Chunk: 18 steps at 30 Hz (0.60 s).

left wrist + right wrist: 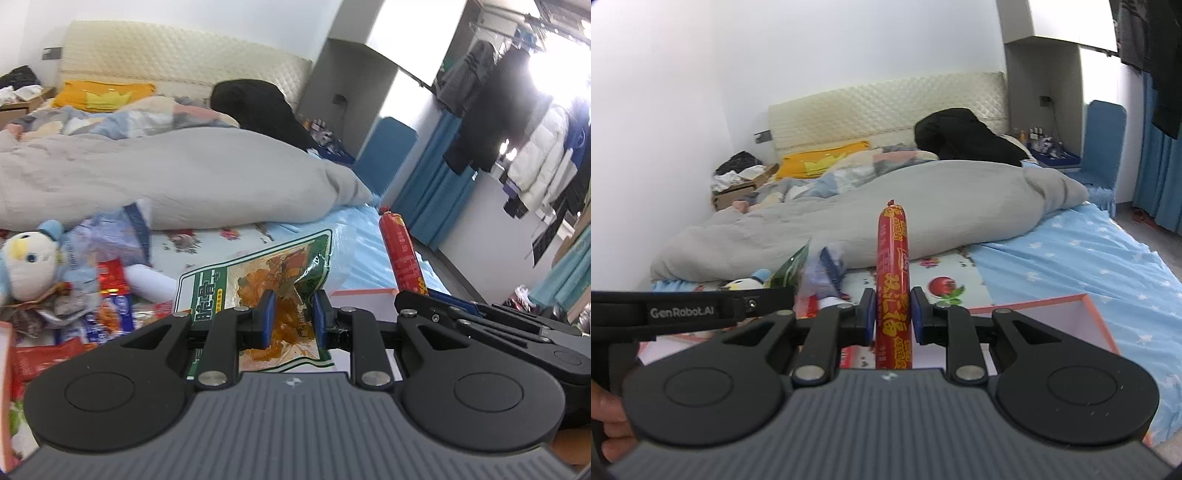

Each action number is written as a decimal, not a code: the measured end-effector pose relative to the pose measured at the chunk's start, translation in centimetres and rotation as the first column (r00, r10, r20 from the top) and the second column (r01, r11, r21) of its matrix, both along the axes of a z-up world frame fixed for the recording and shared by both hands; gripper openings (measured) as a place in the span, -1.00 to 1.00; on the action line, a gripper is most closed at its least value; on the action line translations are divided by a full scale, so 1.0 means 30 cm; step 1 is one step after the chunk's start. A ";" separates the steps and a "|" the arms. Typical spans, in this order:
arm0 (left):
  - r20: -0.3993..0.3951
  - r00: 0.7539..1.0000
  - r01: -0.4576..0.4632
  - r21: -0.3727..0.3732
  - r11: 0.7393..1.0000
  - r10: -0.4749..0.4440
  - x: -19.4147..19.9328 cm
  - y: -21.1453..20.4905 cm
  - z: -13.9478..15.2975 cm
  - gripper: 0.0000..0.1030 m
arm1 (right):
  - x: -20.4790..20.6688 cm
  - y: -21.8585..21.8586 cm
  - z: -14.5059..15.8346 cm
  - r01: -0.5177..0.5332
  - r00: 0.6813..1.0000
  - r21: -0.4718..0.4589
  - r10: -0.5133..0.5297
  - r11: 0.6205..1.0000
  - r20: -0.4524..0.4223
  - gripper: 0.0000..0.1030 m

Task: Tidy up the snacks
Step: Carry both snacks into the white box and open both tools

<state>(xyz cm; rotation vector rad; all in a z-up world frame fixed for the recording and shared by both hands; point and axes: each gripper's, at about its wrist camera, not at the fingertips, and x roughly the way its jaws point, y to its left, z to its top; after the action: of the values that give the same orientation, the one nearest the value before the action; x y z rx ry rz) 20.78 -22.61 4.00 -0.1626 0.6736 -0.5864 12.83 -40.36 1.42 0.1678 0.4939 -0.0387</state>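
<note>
The left gripper is closed on a green-edged snack pouch with a clear window showing orange-brown pieces; its blue pads press the pouch from both sides, and the pouch stands tilted upward, lifted above a shallow white box with an orange rim. In the right wrist view only the pouch's green edge shows, at the left beyond the other tool.

The right gripper is clamped around a red sausage stick printed with yellow characters — it stands upright between the blue pads, its crimped tip pointing up toward the grey duvet. From the left wrist view the same sausage rises at the right, above the black linkage of the right tool. Below it lies the white box, whose orange rim shows at the right on the blue star-patterned sheet.

To the left of the pouch sits a heap of other snack packets (red, blue and white wrappers, print too blurred to read), with a blue-and-white plush toy resting at its edge. A cream quilted headboard and a yellow pillow stand behind the duvet, and a black garment lies near the pillows — clothes hang on a rail at the far right
</note>
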 end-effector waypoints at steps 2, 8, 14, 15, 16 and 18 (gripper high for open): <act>-0.018 1.000 0.025 0.014 1.000 -0.025 0.024 -0.071 -0.028 -0.50 | 0.009 -0.042 -0.026 0.019 1.000 0.005 -0.019 1.000 -0.017 -0.55; -0.091 0.992 0.099 0.085 0.991 -0.092 0.087 -0.278 -0.168 -0.50 | 0.048 -0.186 -0.159 0.085 0.990 0.038 -0.080 0.996 -0.113 -0.55; -0.172 0.978 0.149 0.153 0.977 -0.122 0.145 -0.424 -0.339 -0.50 | 0.081 -0.281 -0.328 0.120 0.966 0.052 -0.105 0.991 -0.238 -0.55; -0.187 0.975 0.153 0.163 0.975 -0.122 0.155 -0.440 -0.369 -0.50 | 0.082 -0.293 -0.346 0.122 0.962 0.053 -0.104 0.991 -0.252 -0.55; -0.197 0.973 0.158 0.173 0.972 -0.123 0.165 -0.448 -0.397 -0.50 | 0.087 -0.305 -0.369 0.122 0.958 0.055 -0.104 0.991 -0.268 -0.55; -0.222 0.968 0.164 0.190 0.968 -0.120 0.180 -0.473 -0.444 -0.50 | 0.099 -0.326 -0.410 0.124 0.949 0.058 -0.101 0.991 -0.298 -0.55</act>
<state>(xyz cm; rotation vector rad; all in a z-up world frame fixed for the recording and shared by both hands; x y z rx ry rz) 26.19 -36.80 -9.32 0.0201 0.9522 -0.6383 15.80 -50.14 -10.87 0.2675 0.7847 -0.1587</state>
